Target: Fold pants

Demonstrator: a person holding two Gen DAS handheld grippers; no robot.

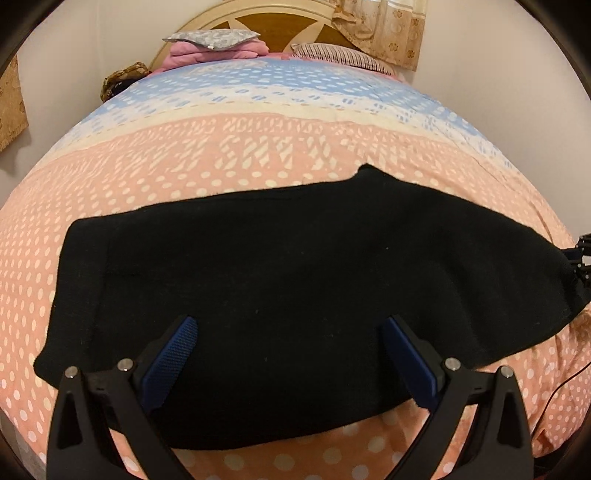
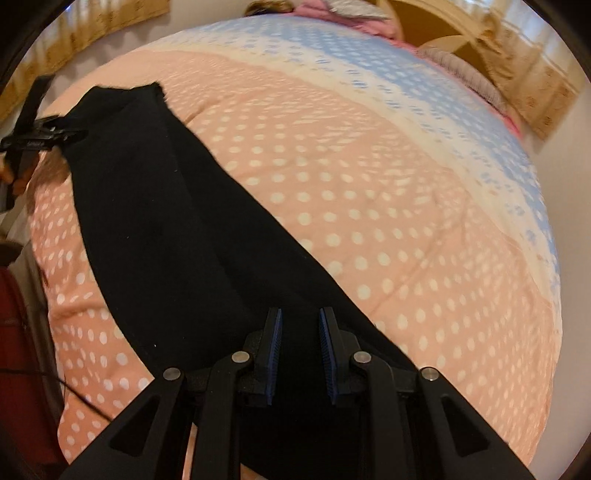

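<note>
- The black pants (image 1: 295,280) lie flat across the near part of the bed (image 1: 258,155), a long folded strip with its near edge close to the bed's edge.
- Beyond the pants the dotted quilt is bare up to the pillows (image 1: 218,46) and headboard (image 1: 280,22), so there is wide room that way.
- My left gripper (image 1: 291,332) hovers over the pants' middle, fingers (image 1: 177,350) spread wide, gripping nothing.
- My right gripper (image 2: 300,332) is over the pants' other end, fingers (image 2: 271,343) narrowed with a gap; I cannot tell whether cloth is pinched.
- A curtain (image 1: 384,29) hangs beside the headboard, far off.
</note>
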